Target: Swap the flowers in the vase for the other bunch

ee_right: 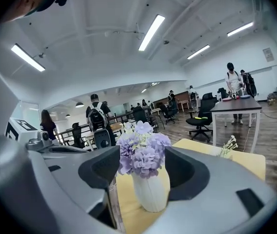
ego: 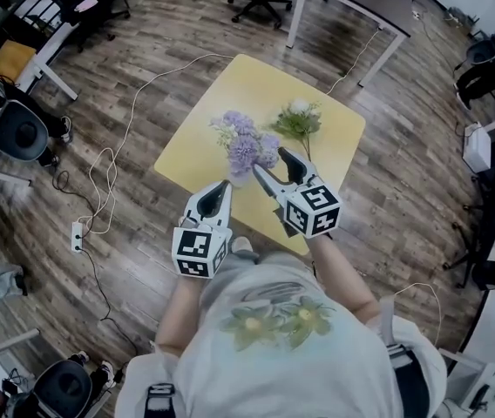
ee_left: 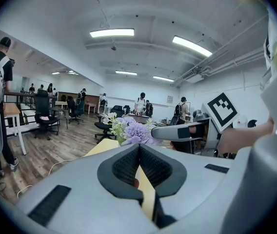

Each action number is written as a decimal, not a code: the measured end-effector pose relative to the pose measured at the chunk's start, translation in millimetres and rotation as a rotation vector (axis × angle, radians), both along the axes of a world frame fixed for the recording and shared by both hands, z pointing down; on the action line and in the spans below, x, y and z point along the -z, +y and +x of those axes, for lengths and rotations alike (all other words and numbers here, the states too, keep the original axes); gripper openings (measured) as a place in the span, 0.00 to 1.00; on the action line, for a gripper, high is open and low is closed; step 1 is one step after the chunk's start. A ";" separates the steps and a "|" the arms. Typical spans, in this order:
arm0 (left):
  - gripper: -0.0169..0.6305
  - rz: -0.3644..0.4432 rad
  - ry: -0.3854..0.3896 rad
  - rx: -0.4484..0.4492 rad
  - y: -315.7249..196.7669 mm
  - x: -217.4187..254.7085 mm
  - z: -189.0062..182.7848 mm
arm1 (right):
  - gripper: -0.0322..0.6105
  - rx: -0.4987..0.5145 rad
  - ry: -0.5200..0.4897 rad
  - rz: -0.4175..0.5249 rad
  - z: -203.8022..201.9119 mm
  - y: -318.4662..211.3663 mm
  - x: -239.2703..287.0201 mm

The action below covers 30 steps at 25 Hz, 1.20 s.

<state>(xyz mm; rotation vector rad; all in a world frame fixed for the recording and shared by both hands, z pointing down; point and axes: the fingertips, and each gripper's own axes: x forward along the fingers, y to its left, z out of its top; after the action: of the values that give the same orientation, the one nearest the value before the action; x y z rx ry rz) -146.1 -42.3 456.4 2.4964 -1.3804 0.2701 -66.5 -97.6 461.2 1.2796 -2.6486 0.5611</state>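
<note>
The left gripper [ego: 221, 188] hangs low at the near side of the table [ego: 230, 81], its jaws clenched on nothing. Its own view shows the pads pressed together with only bare tabletop beyond them.

Just past it, the vase [ee_right: 150, 191] stands close to the table's near edge. The purple flowers [ego: 246, 146] are upright in it, so no part of the swap is done.

The right gripper [ego: 271, 164] is next, with its jaws released and spread wide. In its own view the vase and flowers show in the gap between the pads, which touch neither. It looks lined up for a first grasp, though whether of the stems or of the vase I cannot tell.

Furthest right, the other bunch [ego: 298, 120], green with pale blooms, lies flat on the table, near the vase but apart from it.

What is left, as I judge it:
- lift the purple flowers out
- lay them down
- pick up the other bunch and set it in the vase

The vase sits near the edge by the person, so a sideways pull on the stems could tip it that way. The shut left gripper may be needed to steady it. The far and left parts of the table are bare, giving room to lay the purple flowers down. Chairs, desks and floor cables are well apart from the table.
</note>
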 end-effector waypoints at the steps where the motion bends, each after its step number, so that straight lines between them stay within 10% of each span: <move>1: 0.05 0.000 0.000 0.000 -2.4 -0.4 -1.3 | 0.46 -0.005 -0.004 -0.006 -0.8 -4.1 -1.7; 15: 0.05 -0.030 -0.005 0.000 -8.2 -18.2 -12.4 | 0.44 -0.003 -0.004 -0.011 -11.7 -15.7 -22.3; 30: 0.05 -0.043 -0.007 0.012 -8.6 -21.7 -12.3 | 0.18 0.036 -0.012 0.024 -18.5 -15.2 -11.6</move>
<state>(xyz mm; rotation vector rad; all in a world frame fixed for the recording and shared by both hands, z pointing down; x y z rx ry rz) -158.4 -50.9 478.1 2.4537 -1.3772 0.3033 -84.9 -112.8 472.7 1.2363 -2.6905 0.5354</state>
